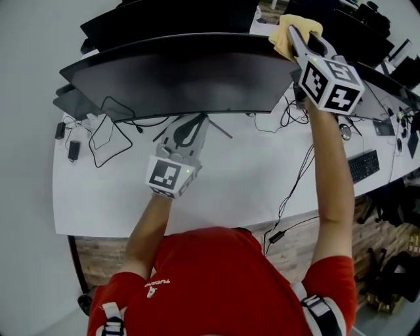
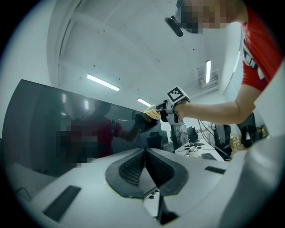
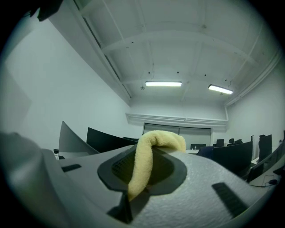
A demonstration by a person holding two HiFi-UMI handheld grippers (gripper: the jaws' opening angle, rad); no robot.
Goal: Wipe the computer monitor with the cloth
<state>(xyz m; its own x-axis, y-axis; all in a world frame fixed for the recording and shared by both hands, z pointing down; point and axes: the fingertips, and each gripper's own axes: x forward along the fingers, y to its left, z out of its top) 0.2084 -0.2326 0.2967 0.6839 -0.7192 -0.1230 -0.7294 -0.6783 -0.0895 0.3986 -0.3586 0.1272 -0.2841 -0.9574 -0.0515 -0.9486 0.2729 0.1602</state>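
A wide curved black monitor (image 1: 177, 72) stands on the white desk (image 1: 223, 190). My right gripper (image 1: 295, 34) is up at the monitor's top right corner, shut on a yellow cloth (image 1: 287, 33) that rests against that corner. In the right gripper view the cloth (image 3: 147, 160) curls out between the jaws of the gripper (image 3: 149, 149). My left gripper (image 1: 190, 126) sits low under the screen's lower edge, shut with nothing in it. Its own view looks up at the dark screen (image 2: 67, 129), with the left gripper (image 2: 145, 153) in front and the cloth (image 2: 152, 113) far off at the corner.
Black cables (image 1: 108, 134) loop on the desk at the left, and more trail at the right. A keyboard (image 1: 363, 165) lies at the far right. More dark monitors (image 1: 170, 16) stand behind. The desk's front edge is close to the person's body.
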